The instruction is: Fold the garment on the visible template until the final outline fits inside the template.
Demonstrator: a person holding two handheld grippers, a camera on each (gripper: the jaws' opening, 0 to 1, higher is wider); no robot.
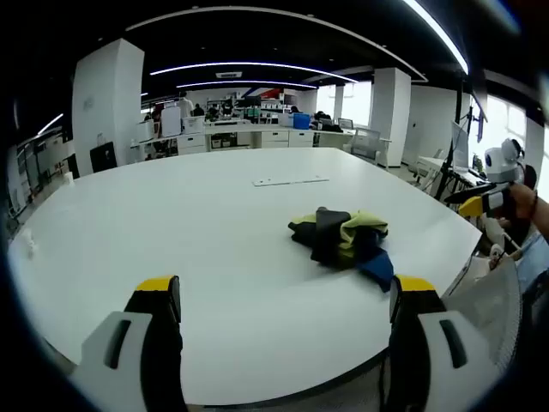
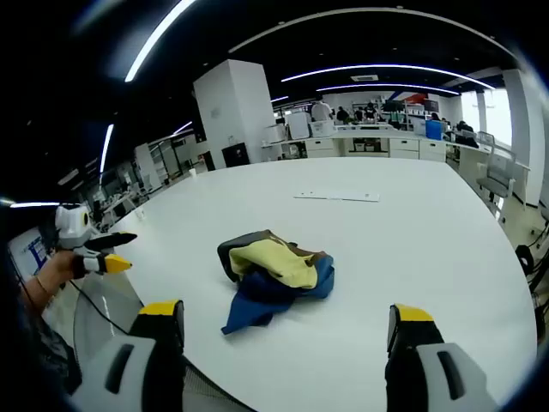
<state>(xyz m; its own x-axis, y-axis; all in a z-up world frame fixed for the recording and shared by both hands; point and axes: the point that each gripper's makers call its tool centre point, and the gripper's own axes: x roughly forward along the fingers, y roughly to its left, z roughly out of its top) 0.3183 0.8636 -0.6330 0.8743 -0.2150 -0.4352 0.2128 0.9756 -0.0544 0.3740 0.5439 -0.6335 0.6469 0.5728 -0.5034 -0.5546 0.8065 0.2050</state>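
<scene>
A crumpled garment (image 1: pixel 341 237) in yellow, black and blue lies in a heap on the large white round table (image 1: pixel 171 223), ahead and right of my left gripper (image 1: pixel 287 292). That gripper is open, its jaws wide apart above the near table edge with nothing between them. In the right gripper view the same garment (image 2: pixel 274 273) lies just ahead of my right gripper (image 2: pixel 287 313), also open and empty. Each gripper appears in the other's view, held in a hand off the table edge: the right gripper (image 1: pixel 487 202), the left gripper (image 2: pixel 101 255).
A thin flat white strip (image 1: pixel 290 181) (image 2: pixel 337 196) lies on the table beyond the garment. A mesh chair back (image 1: pixel 496 302) stands by the table edge. Desks, white pillars (image 2: pixel 232 112) and people fill the office behind.
</scene>
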